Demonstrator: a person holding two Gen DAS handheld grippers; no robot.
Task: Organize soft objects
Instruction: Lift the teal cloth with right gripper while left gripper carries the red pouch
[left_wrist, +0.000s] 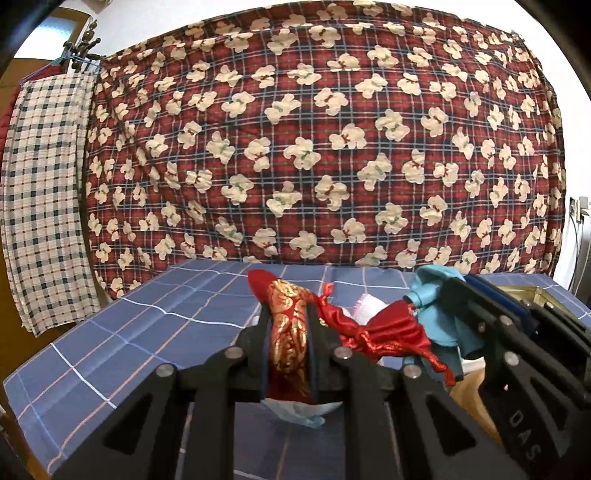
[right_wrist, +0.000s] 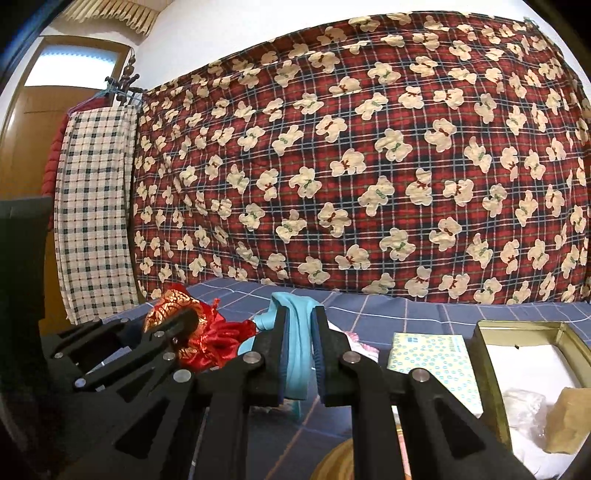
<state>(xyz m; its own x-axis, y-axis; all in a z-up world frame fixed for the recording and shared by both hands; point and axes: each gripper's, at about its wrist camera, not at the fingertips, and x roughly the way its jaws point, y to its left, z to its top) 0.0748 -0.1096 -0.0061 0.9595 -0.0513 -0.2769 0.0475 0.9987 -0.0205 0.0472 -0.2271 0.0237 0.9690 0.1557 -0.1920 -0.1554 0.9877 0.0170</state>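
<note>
My left gripper (left_wrist: 289, 312) is shut on a red and gold brocade pouch (left_wrist: 290, 332), whose red satin drawstring end (left_wrist: 388, 336) trails off to the right. In the right wrist view the same pouch (right_wrist: 177, 302) shows at the left, clamped in the left gripper (right_wrist: 186, 317). My right gripper (right_wrist: 300, 314) is shut on a light blue soft cloth (right_wrist: 297, 347) that stands up between its pads. That blue cloth (left_wrist: 436, 295) and the right gripper (left_wrist: 461, 291) appear at the right of the left wrist view. Both are held above the blue checked tablecloth (left_wrist: 110, 350).
A gold-rimmed open box (right_wrist: 491, 354) with white lining and a plastic bag stands at the right, a patterned packet (right_wrist: 432, 358) beside it. A red plaid bear-print quilt (right_wrist: 351, 166) hangs behind the table. A checked cloth (left_wrist: 44, 192) hangs at the left. White fabric (left_wrist: 362, 306) lies behind the pouch.
</note>
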